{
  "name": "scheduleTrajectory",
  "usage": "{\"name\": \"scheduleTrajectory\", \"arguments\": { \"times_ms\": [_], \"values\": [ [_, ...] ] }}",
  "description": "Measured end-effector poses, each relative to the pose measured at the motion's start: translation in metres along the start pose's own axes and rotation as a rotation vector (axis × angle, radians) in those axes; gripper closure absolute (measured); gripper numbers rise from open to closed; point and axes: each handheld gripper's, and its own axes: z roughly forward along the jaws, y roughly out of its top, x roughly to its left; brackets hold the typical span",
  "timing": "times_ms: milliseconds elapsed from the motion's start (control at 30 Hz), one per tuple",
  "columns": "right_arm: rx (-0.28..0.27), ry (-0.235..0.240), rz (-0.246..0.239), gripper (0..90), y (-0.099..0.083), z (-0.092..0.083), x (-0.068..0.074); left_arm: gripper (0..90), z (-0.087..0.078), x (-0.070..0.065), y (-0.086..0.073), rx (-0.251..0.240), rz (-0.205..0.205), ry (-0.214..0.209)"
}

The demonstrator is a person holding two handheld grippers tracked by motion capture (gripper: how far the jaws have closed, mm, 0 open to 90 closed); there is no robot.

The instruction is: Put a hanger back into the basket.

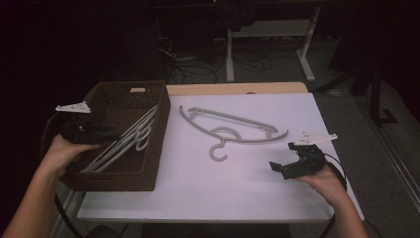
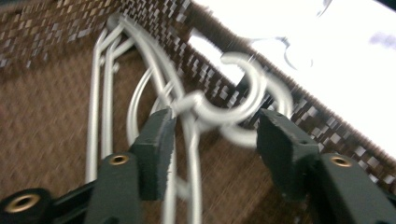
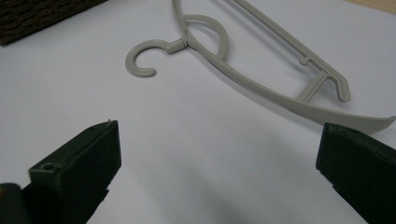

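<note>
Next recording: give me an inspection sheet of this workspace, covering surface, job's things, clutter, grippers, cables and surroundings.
Surface: white table, wooden strip along the far edge.
Job's things: brown wicker basket at the table's left end with grey hangers lying inside; one grey hanger flat on the table, hook toward the person.
Clutter: nothing seen.
Grippers: left gripper over the basket, jaws apart with a hanger's hook between them, pads not pressing. Right gripper open above bare table, near the loose hanger.
Cables: one trails from the right gripper; a tangle lies on the floor beyond the table.
Surroundings: dark room, white table legs behind.
</note>
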Motion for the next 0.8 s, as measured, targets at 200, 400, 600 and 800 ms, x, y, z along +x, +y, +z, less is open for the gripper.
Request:
{"name": "scheduleTrajectory", "arguments": {
  "times_ms": [200, 400, 600, 800],
  "values": [
    [-0.003, 0.000, 0.001, 0.0, 0.000, 0.000, 0.000, 34.2, 0.016, -0.029, 0.027, -0.042, 0.041, -0.051],
    [-0.003, 0.003, 0.000, 0.0, 0.000, 0.000, 0.000, 28.6, 0.038, -0.061, 0.055, -0.070, 0.105, -0.102],
    [-0.005, 0.005, -0.007, 0.0, 0.001, 0.000, 0.000, 24.4, 0.067, -0.094, 0.075, -0.100, 0.159, -0.158],
    [-0.003, 0.008, -0.009, 0.0, 0.002, 0.001, 0.000, 20.5, 0.100, -0.127, 0.084, -0.113, 0.195, -0.221]
  ]
}}
